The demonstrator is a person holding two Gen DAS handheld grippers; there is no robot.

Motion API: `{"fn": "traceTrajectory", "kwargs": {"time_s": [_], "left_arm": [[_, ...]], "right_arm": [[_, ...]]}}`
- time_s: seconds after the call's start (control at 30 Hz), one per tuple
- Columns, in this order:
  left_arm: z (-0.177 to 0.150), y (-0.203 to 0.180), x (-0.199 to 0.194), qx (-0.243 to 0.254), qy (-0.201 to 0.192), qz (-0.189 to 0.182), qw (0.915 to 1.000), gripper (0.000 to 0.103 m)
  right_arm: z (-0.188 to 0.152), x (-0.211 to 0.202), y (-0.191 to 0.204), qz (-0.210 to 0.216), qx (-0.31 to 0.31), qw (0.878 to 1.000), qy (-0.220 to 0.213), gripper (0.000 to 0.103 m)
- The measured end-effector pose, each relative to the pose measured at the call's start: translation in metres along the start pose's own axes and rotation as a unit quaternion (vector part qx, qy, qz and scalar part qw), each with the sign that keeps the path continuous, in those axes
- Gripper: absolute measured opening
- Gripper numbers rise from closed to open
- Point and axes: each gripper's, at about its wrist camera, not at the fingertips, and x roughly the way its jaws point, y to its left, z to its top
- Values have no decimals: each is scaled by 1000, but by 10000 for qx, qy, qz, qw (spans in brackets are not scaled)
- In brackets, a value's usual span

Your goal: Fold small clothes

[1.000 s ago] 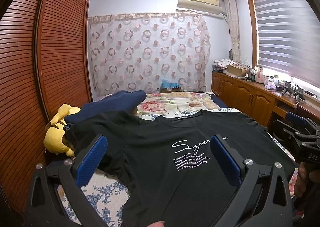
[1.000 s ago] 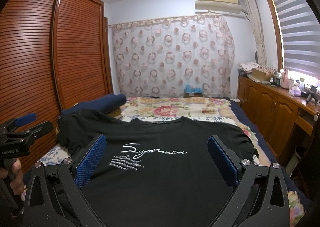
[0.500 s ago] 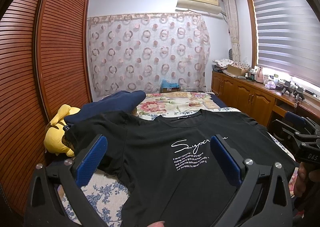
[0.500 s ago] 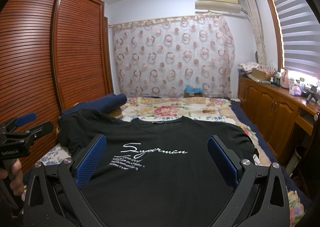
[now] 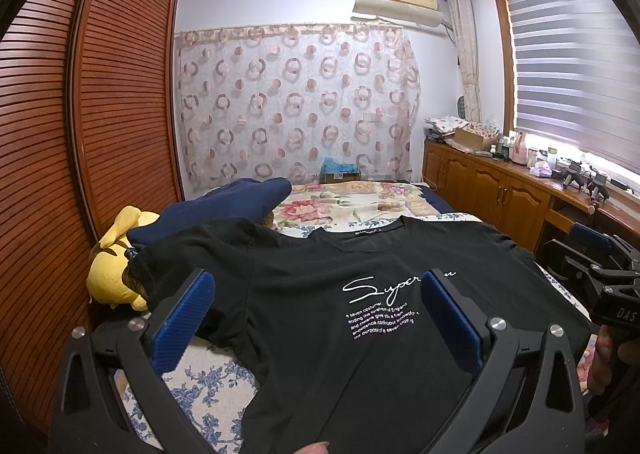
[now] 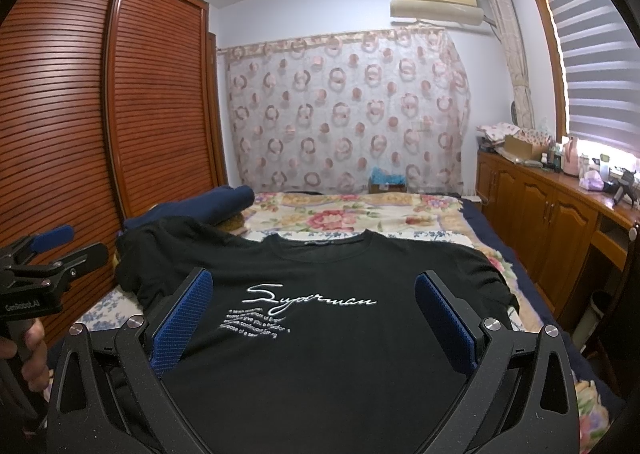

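Note:
A black T-shirt [image 5: 320, 294] with white script lettering lies spread face up on the bed, collar away from me; it also shows in the right wrist view [image 6: 320, 334]. My left gripper [image 5: 316, 294] is open and empty above the shirt's left half. My right gripper [image 6: 312, 298] is open and empty above the shirt's chest. The right gripper shows at the right edge of the left wrist view [image 5: 592, 266]. The left gripper shows at the left edge of the right wrist view [image 6: 48, 254]. The shirt's left sleeve is bunched near the wardrobe.
A floral bedspread [image 5: 360, 202] covers the bed. A navy rolled blanket [image 5: 240, 198] and a yellow plush toy [image 5: 112, 274] lie at the left by the slatted wardrobe [image 5: 80, 134]. A wooden cabinet [image 6: 540, 206] with clutter runs along the right.

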Motion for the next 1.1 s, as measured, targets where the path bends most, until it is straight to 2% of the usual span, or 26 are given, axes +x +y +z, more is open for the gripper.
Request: {"fn": "traceTrajectory", "kwargs": {"time_s": [0.87, 1.1], "left_arm": [[-1, -2, -1, -3, 27, 5, 10000, 103], [-18, 5, 12, -50, 176, -24, 9998, 103]], "right_arm": [[-2, 0, -7, 11, 5, 10000, 12, 103], [-15, 6, -6, 36, 6, 10000, 64, 103]]}}
